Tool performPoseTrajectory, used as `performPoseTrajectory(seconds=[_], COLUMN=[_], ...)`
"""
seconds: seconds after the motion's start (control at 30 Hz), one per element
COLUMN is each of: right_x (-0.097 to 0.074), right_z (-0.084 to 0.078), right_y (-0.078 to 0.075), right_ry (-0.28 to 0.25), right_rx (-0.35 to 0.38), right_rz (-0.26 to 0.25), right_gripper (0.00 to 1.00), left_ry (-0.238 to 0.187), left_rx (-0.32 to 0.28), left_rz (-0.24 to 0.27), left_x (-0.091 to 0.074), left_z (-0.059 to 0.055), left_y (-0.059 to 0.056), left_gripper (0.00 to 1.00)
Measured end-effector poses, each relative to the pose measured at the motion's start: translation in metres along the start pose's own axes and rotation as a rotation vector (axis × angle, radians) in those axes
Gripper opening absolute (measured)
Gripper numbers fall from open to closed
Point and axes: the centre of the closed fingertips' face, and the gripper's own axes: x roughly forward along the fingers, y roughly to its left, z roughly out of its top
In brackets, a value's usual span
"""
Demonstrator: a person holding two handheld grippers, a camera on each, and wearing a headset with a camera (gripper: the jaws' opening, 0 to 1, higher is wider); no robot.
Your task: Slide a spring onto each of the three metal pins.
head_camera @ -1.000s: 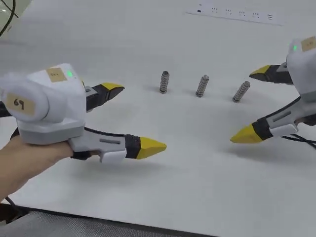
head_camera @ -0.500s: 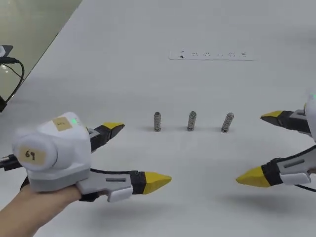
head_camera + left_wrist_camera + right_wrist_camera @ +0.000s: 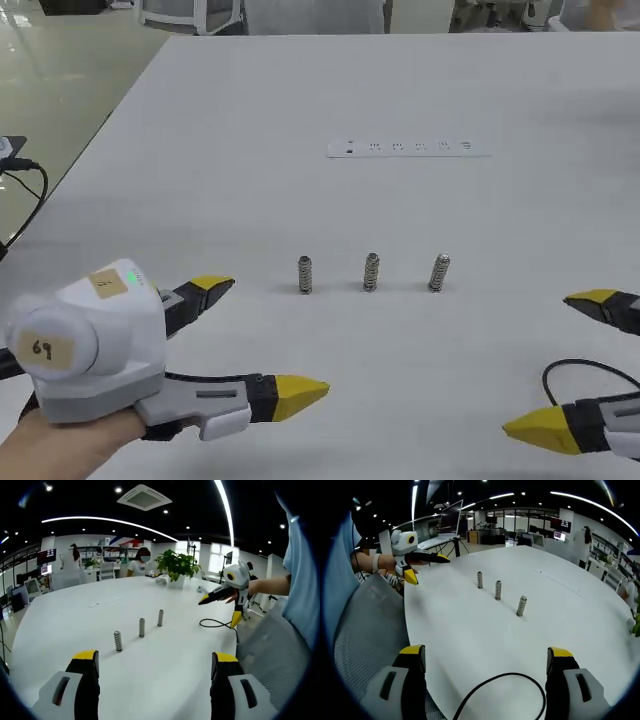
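Left tool (image 3: 268,336) and right tool (image 3: 550,363) both released and empty over the white tabletop (image 3: 250,120).
In the head view the left tool is at lower left, jaws wide apart. At centre, below a power strip (image 3: 408,148), stand the left spring (image 3: 305,274), middle spring (image 3: 371,271) and right spring (image 3: 439,272), upright in a row. The right tool is at lower right.

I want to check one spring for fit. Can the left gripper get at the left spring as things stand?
Probably yes. The left gripper is open and holds nothing, and only bare table lies between it and the left spring.
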Motion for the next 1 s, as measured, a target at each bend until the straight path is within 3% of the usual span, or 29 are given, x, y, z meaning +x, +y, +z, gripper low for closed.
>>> performPoseTrajectory(seconds=[0.3,0.53,0.6,0.8,1.0], right_x=[-0.017,-0.026,-0.026,-0.023,-0.024], right_z=[-0.013,-0.017,-0.019,-0.023,-0.023], right_y=[0.001,0.0,0.004,0.019,0.019], right_ry=[-0.014,-0.059,-0.064,-0.059,-0.059], right_rx=[0.057,0.092,0.109,0.119,0.107], right_rz=[-0.057,-0.118,-0.124,-0.114,-0.12], right_gripper=[1.0,1.0,1.0,1.0,1.0], left_ry=[-0.005,-0.024,-0.044,-0.049,-0.05], left_rx=[-0.006,0.008,0.016,-0.003,0.015], left_rz=[0.023,0.061,0.075,0.084,0.072], left_x=[-0.008,-0.015,-0.018,-0.018,-0.014], left_z=[-0.003,0.001,0.005,0.004,0.005], left_y=[-0.003,0.002,0.003,0.003,-0.002], left_gripper=[0.93,0.96,0.98,0.98,0.98])
